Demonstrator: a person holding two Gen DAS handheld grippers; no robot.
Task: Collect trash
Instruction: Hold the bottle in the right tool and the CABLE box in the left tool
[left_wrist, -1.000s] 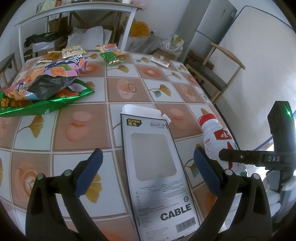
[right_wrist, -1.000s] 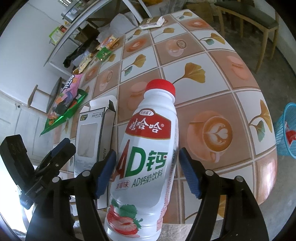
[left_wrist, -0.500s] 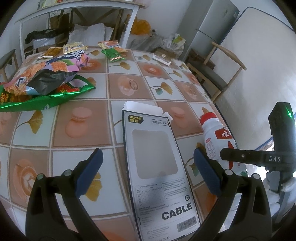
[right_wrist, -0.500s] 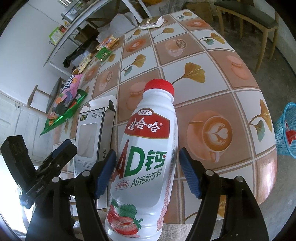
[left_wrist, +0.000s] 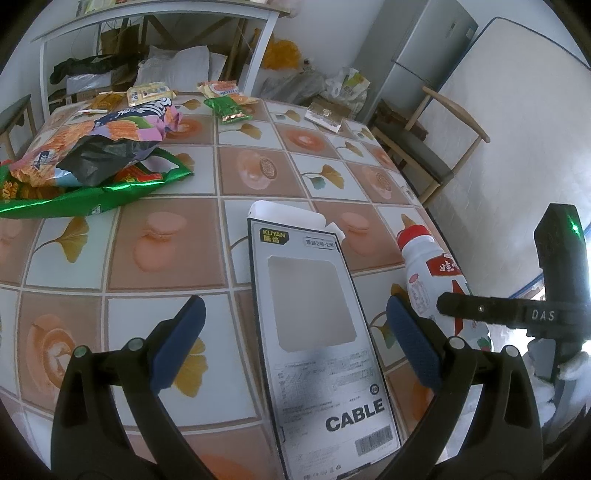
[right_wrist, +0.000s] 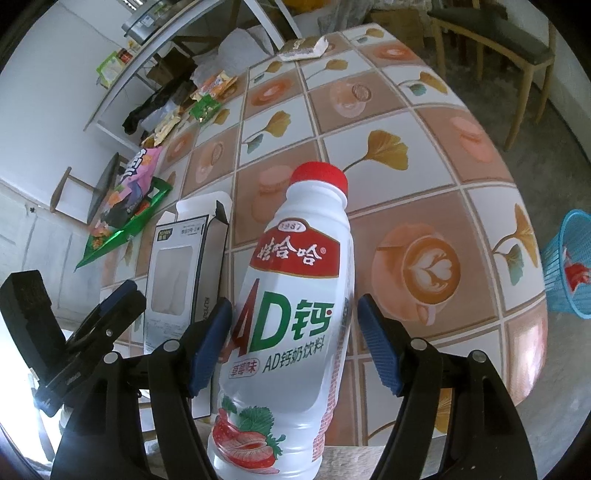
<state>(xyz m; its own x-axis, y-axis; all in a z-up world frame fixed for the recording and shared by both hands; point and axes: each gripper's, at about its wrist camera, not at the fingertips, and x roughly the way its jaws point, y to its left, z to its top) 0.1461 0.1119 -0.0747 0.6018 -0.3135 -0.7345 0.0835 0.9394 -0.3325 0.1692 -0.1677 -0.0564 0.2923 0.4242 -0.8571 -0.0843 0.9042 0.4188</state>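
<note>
Left wrist view: left gripper (left_wrist: 293, 345) gaped wide over the cable box (left_wrist: 317, 332) lying flat on the table (left_wrist: 166, 258), pads clear of it, bottle (left_wrist: 430, 275) at 3 o'clock. Right wrist view: right gripper (right_wrist: 293, 345) straddled the bottle (right_wrist: 291, 317), jaws wide; pad contact unclear, box (right_wrist: 177, 273) at 9 o'clock, blue basket (right_wrist: 570, 269) at 3 o'clock.

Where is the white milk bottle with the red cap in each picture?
Left wrist view: the white plastic milk bottle with the red cap stands at the right, near the table's edge.
Right wrist view: the bottle fills the middle, between the right tongs.
Shared landmark: the grey cardboard cable box lies just left of the bottle.
</note>
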